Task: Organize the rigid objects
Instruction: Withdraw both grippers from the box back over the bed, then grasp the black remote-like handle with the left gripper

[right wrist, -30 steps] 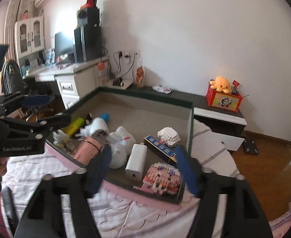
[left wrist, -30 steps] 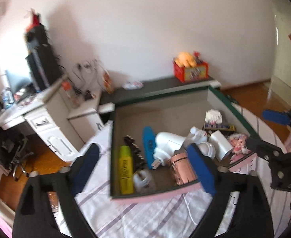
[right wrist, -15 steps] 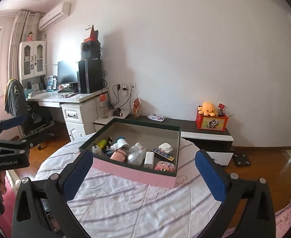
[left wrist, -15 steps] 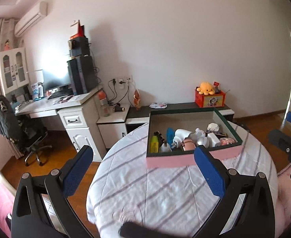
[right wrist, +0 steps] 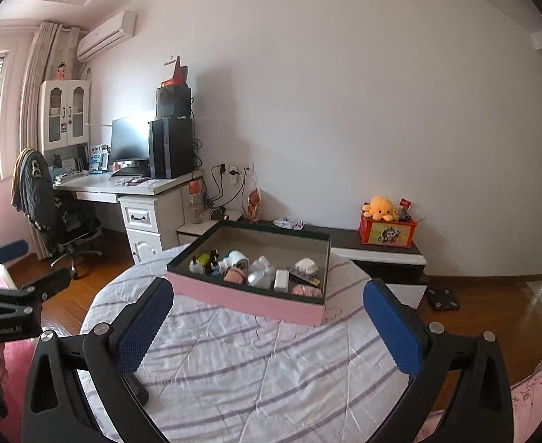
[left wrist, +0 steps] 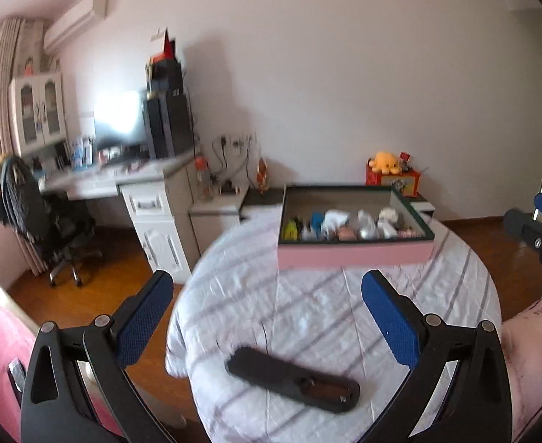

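Round table draped in a white cloth with purple stripes [right wrist: 256,376], filling the lower middle of both wrist views. Behind it, against the pale wall, a white desk with drawers [right wrist: 137,199] carrying a dark monitor and black computer tower, plus a low dark cabinet [right wrist: 378,251] topped by a red printed box with an orange plush octopus [right wrist: 379,208]. On the far part of the table, a shallow rectangular box with pink outer walls and a dark green rim [right wrist: 245,301], sitting flat. Inside, crowded along the near wall, a jumble of small rigid items: a yellow marker-shaped piece [right wrist: 203,258], a white rounded appliance [right wrist: 235,258], a copper-pink cylinder [right wrist: 234,275], a white rectangular block [right wrist: 281,280], a pink brick-built figure [right wrist: 304,290]; finer detail too small to tell. Near the table's front edge, lying flat and slanted, a long black remote-shaped casing with an open recess at one end [left wrist: 293,380], partly blurred in the left view. Left gripper [left wrist: 267,321] with blue-padded fingers spread wide, holding nothing, above the black casing. Right gripper [right wrist: 267,328] likewise spread wide and empty, over bare cloth, well short of the pink box.
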{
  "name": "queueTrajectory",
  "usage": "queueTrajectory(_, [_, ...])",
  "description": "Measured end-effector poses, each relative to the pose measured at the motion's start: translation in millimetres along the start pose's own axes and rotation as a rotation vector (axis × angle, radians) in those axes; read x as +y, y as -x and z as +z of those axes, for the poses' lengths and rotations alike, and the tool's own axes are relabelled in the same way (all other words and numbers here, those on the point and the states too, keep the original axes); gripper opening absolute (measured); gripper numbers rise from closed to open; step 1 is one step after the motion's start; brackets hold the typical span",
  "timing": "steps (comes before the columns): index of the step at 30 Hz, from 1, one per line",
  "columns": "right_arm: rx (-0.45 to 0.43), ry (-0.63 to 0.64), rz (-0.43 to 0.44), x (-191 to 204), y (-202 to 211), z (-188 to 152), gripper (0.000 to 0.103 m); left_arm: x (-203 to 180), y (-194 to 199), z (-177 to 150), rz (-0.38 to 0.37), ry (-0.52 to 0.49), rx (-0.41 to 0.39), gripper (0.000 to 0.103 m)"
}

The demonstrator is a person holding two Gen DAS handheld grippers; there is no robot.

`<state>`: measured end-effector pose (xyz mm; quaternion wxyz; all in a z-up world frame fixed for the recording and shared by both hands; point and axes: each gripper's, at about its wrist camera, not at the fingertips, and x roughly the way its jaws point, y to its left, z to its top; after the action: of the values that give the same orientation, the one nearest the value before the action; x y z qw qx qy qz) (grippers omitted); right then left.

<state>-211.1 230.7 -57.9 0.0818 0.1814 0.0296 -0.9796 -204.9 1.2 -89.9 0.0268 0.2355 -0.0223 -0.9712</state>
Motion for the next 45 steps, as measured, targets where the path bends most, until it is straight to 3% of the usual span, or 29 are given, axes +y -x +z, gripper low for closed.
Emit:
queueTrajectory(8, [0.052, -0.044, 0.013, -15, -4, -32, 0.103, 1, -26, -57, 0.006, 0.093, 0.187, 0.103])
queueTrajectory(16, [0.097, -0.061, 0.039, -23, -20, -48, 0.103, -13, -71, -96, -0.068, 0.163, 0.398, 0.103])
queueTrajectory(20, [0.113, -0.061, 0.044, -25, -27, -53, 0.103, -23, -94, -102, -0.097, 0.164, 0.455, 0.103])
queueTrajectory(29, [0.166, -0.079, 0.031, -40, -57, -62, 0.103, -39, -140, -82, -0.100, 0.078, 0.457, 0.103])
queueTrajectory(38, [0.216, -0.108, 0.005, -59, -93, -70, 0.103, -75, -182, -57, -0.226, -0.043, 0.489, 0.103])
queueTrajectory(45, [0.228, -0.111, 0.009, -61, -100, -70, 0.103, -52, -151, -66, -0.232, -0.097, 0.443, 0.103])
